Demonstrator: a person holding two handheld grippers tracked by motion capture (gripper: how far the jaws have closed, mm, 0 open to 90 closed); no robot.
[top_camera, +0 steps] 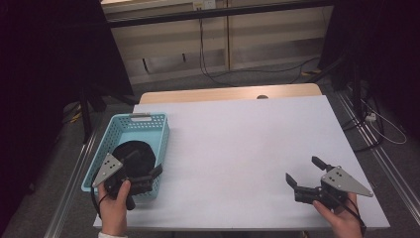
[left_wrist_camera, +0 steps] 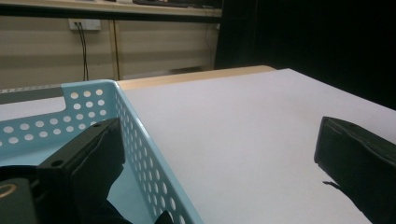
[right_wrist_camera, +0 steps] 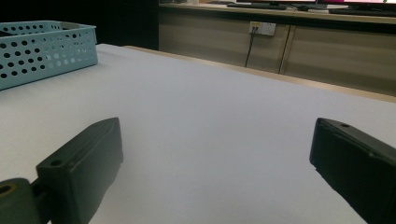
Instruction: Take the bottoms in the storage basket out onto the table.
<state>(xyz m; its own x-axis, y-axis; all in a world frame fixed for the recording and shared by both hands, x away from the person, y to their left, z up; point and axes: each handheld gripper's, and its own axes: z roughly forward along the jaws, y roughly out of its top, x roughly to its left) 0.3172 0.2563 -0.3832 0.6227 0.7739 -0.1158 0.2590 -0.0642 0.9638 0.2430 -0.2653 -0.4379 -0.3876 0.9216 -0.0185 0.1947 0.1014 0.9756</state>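
Your left gripper (top_camera: 148, 171) straddles the near wall of the blue perforated basket (top_camera: 115, 130), jaws spread, beside a black round object (top_camera: 131, 151). Your right gripper (top_camera: 303, 173) rests spread and empty on the white desk (top_camera: 237, 144).

Lighting: we record dim, even overhead light on the white rectangular tabletop (top_camera: 237, 148); black surroundings, faint shadows, soft focus, blurred near black jaws.
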